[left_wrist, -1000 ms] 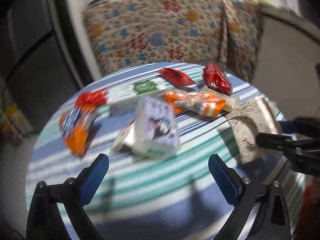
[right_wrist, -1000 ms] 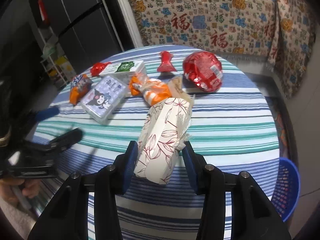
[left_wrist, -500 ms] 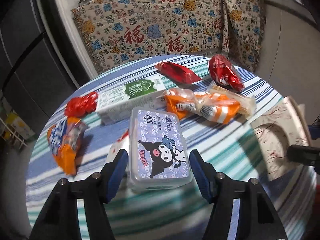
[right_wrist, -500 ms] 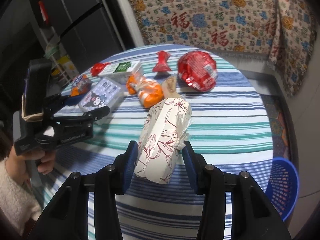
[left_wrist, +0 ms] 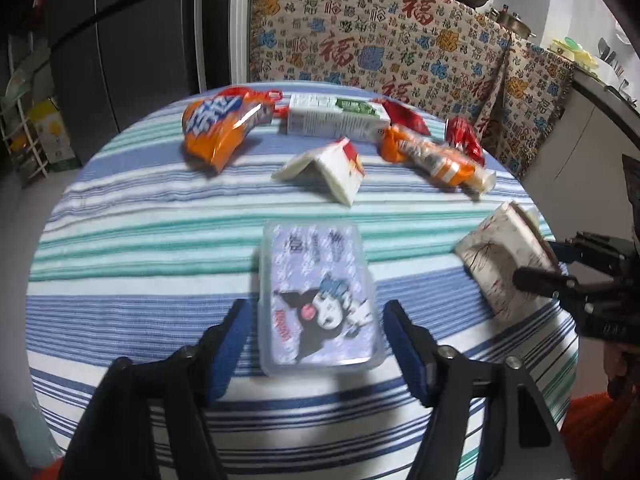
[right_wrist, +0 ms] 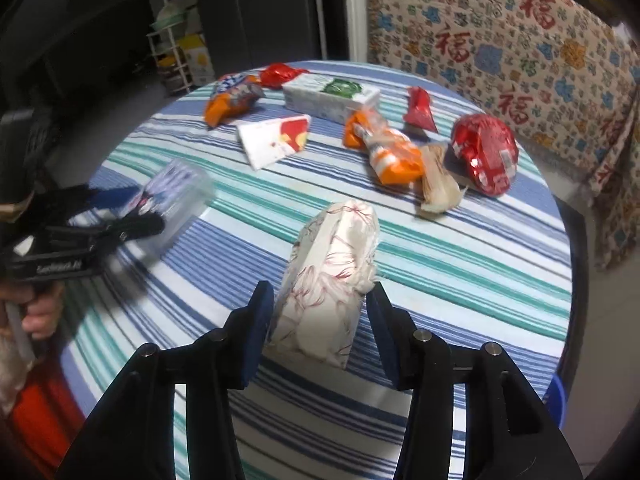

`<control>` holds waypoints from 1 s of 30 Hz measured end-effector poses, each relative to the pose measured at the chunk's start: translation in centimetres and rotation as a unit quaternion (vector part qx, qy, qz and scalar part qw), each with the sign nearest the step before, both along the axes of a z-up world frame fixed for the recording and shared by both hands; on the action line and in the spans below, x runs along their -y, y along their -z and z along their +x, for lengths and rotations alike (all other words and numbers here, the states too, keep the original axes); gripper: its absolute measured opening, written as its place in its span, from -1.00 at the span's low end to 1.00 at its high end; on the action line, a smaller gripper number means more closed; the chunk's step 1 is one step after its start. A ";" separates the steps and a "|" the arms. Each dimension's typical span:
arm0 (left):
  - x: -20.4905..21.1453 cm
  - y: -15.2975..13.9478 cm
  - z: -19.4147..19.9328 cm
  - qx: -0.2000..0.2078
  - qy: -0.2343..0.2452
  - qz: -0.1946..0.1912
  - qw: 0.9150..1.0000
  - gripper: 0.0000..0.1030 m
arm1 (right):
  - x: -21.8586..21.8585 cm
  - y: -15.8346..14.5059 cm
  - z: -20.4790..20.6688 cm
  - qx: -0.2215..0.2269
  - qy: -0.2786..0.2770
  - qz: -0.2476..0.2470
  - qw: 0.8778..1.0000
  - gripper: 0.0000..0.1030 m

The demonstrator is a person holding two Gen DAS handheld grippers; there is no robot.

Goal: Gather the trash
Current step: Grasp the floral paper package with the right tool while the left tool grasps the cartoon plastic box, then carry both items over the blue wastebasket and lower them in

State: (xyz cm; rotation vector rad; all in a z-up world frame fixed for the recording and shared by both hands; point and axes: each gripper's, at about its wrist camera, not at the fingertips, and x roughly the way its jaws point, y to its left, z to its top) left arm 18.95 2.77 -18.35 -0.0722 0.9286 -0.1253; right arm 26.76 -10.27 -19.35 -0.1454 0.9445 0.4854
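- Step in hand, as I judge it: both claws have picked up a piece of trash and it now has to go to a bin.
- The left claw (left_wrist: 316, 332) is clamped on a clear plastic box (left_wrist: 316, 296) with a purple cartoon-character lid, held just above the striped tabletop (left_wrist: 160, 240); its near end sits between the blue pads.
- The right claw (right_wrist: 318, 320) is clamped on a crumpled white paper pack (right_wrist: 332, 276) with a red flower pattern, also near the tabletop's front edge.
- Next move calls for carrying both to a bin without loosening either grip. A blue object (right_wrist: 558, 394) shows at the tabletop's right edge, but too little is visible to tell what it is.
- Trash left on the tabletop: an orange snack bag (left_wrist: 220, 124), a white and green carton (left_wrist: 336, 120), a folded white wrapper (left_wrist: 328, 168), an orange wrapper (right_wrist: 384, 148) and a round red packet (right_wrist: 484, 152).
- Writing: the hanging cloth (left_wrist: 360, 40) repeats the red character "福". The box lid's red lettering and the carton's print are too blurred to read.
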 end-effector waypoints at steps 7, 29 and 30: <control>-0.4 0.4 0.3 0.003 0.009 -0.003 1.000 0.53 | 1.2 0.7 0.7 -0.023 0.024 0.031 0.999 0.37; 1.7 0.2 0.2 0.014 0.026 0.000 1.000 0.22 | 3.8 -1.4 0.7 -0.012 0.079 0.057 0.995 -0.31; 1.8 0.1 0.1 0.014 0.028 -0.003 0.999 0.22 | 4.0 -1.4 0.7 -0.012 0.081 0.058 0.995 -0.31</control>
